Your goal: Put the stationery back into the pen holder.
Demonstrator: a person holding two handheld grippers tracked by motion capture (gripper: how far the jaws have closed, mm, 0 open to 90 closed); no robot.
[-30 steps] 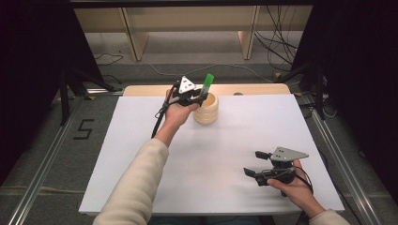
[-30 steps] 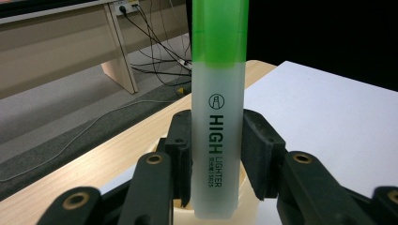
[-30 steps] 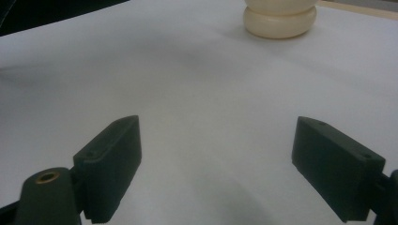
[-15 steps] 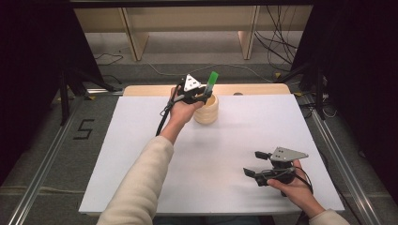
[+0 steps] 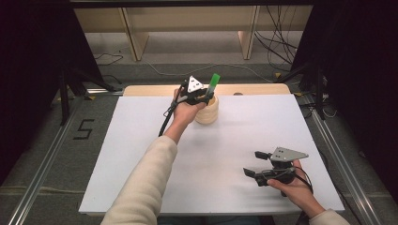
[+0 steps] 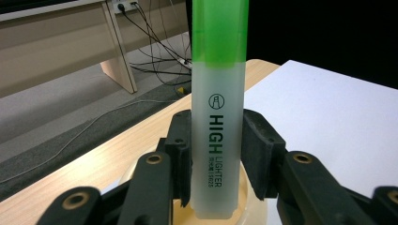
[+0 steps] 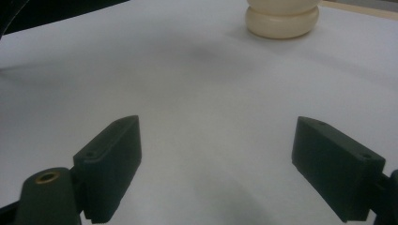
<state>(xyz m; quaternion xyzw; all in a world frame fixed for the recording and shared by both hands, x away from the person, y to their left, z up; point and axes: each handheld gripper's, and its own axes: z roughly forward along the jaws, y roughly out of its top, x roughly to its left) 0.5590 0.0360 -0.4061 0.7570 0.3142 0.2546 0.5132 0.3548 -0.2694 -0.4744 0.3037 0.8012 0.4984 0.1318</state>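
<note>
Highlighter (image 6: 218, 122): green cap, frosted barrel, upright, in left claw (image 6: 217, 140).

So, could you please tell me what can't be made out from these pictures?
- Highlighter cap end: cut off by the top edge in the left gripper view.
- Its lower tip: hidden by the jaws and the holder's rim.
- Cream holder top: cut off by the top edge in the right gripper view.

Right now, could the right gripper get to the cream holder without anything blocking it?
Probably not cleanly. The white tabletop between the right gripper and the cream holder lies bare, and its jaws stand open, but the left gripper sits at the holder's mouth, shut on the green highlighter.
</note>
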